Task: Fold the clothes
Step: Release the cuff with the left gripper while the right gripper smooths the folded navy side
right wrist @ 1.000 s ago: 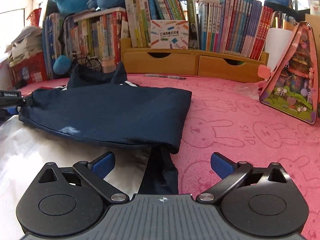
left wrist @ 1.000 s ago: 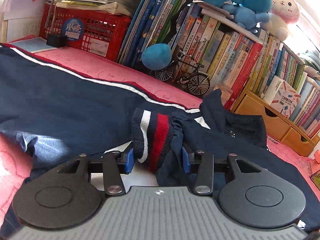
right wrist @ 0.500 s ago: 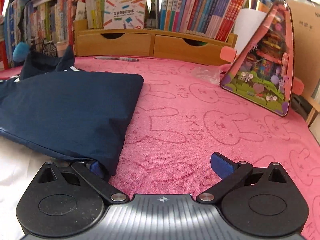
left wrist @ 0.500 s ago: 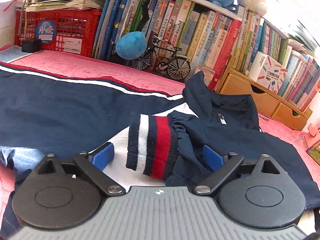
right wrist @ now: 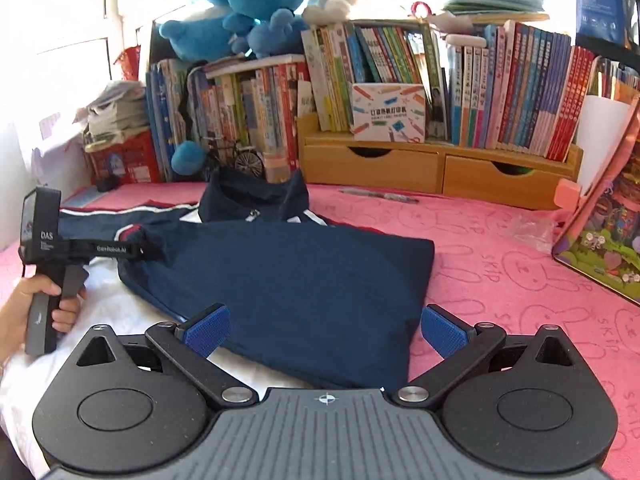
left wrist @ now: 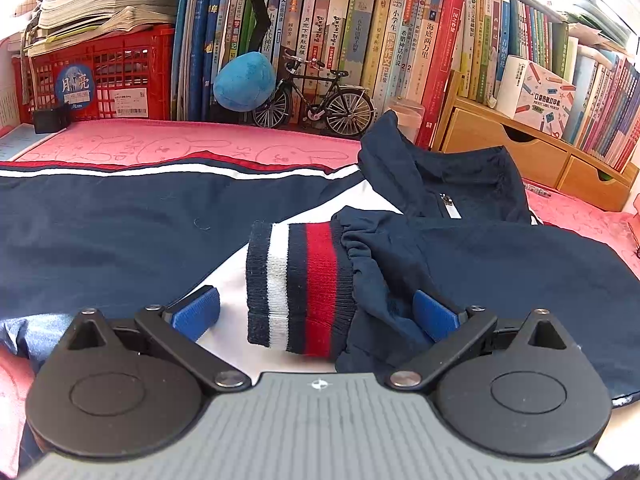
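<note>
My left gripper [left wrist: 316, 312] gapes around the striped cuff [left wrist: 298, 284]; my right gripper [right wrist: 326, 330] gapes over the folded jacket [right wrist: 288, 272].

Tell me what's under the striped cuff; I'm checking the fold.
The striped cuff lies on the jacket's white panel. The pink cloth beneath is covered there.

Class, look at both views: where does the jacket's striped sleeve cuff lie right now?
In the left wrist view, the striped cuff lies centre frame on the jacket, between the open left gripper's fingers, unheld.
</note>
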`<move>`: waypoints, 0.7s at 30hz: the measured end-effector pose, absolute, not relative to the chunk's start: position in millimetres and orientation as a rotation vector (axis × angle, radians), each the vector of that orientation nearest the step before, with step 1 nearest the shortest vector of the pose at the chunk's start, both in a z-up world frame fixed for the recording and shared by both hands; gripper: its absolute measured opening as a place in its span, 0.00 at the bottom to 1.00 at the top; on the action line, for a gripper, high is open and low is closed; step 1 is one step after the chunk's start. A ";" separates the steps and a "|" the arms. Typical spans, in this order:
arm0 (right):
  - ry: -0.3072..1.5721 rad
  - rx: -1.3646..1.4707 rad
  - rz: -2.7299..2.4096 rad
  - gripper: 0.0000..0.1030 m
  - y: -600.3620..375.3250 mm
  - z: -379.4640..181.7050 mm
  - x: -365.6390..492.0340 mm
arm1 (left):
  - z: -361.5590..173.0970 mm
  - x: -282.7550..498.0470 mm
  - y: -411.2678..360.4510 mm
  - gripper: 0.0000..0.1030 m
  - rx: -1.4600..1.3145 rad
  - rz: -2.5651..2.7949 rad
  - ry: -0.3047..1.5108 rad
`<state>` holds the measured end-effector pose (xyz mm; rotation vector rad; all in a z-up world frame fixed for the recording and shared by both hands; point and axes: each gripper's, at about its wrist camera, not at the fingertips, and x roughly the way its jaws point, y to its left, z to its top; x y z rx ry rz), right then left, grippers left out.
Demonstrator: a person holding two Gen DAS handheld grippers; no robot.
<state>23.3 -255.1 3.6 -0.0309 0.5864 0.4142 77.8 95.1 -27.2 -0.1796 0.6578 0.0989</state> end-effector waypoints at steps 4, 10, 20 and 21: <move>0.603 0.026 0.394 0.92 -222.7 -0.4 57.8 | -27.1 77.5 94.8 1.00 -0.177 0.099 0.659; 0.639 0.039 0.283 0.84 -217.9 -14.7 86.0 | -27.4 77.5 95.4 1.00 -0.177 0.098 0.660; 0.694 0.060 0.097 0.98 -209.8 -38.4 133.1 | -27.5 77.6 95.6 1.00 -0.177 0.098 0.660; 0.700 0.063 0.079 0.99 -208.9 -40.7 137.8 | -27.4 77.6 95.5 1.00 -0.176 0.099 0.660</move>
